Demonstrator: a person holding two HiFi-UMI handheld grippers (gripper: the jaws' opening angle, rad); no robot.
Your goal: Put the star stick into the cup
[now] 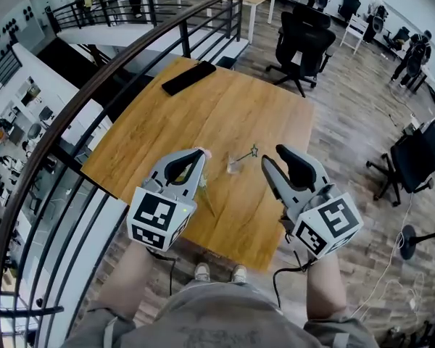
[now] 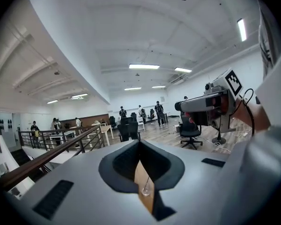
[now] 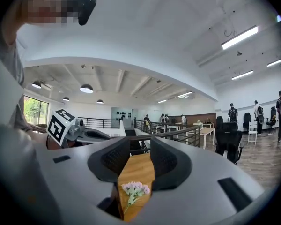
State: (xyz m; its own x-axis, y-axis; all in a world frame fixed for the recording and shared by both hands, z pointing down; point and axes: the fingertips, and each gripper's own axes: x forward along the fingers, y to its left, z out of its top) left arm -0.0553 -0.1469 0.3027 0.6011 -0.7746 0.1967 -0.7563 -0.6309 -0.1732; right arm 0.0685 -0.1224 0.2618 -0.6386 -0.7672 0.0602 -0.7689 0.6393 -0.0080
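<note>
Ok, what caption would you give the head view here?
Left gripper and right gripper poised over a wooden table, with the star stick and clear cup between them.

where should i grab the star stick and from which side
Probably take the star stick by the middle of its thin shaft, clear of the star end and the clear cup. It sits low over the table, so come down from above with the right gripper, which is nearest, jaws across the shaft. Whether its lower end is in the cup I can't tell.
</note>
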